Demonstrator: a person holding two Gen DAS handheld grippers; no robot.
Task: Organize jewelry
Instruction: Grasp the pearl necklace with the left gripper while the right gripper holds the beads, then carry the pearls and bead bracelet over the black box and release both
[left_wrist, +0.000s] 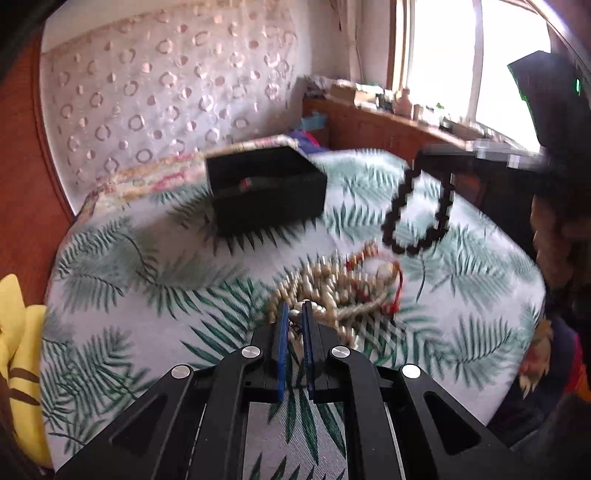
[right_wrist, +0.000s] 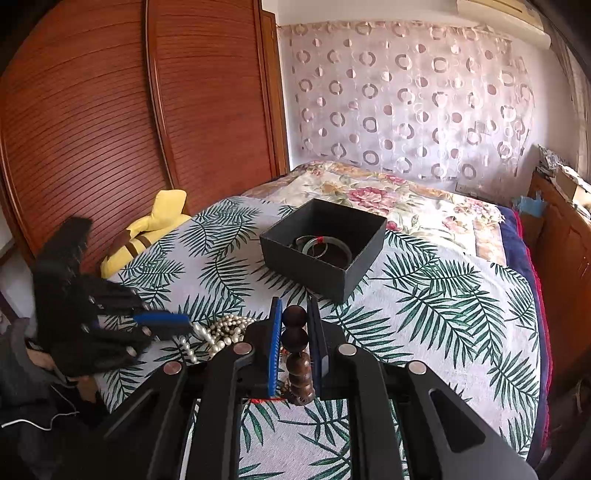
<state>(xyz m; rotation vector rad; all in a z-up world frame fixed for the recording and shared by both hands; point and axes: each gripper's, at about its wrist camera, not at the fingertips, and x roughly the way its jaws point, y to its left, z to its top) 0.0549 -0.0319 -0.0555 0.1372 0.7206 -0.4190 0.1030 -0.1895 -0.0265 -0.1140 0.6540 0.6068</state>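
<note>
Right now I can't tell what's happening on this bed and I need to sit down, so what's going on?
A person is sorting jewelry on the leaf-print cover with a gripper in each hand. The left gripper is shut on a bead from the pearl necklace pile. The right gripper is shut on a dark wooden bead bracelet, which hangs in the air. The open black box behind already holds bangles.

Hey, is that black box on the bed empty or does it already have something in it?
Not empty: the open black box holds bangles on its floor.
</note>
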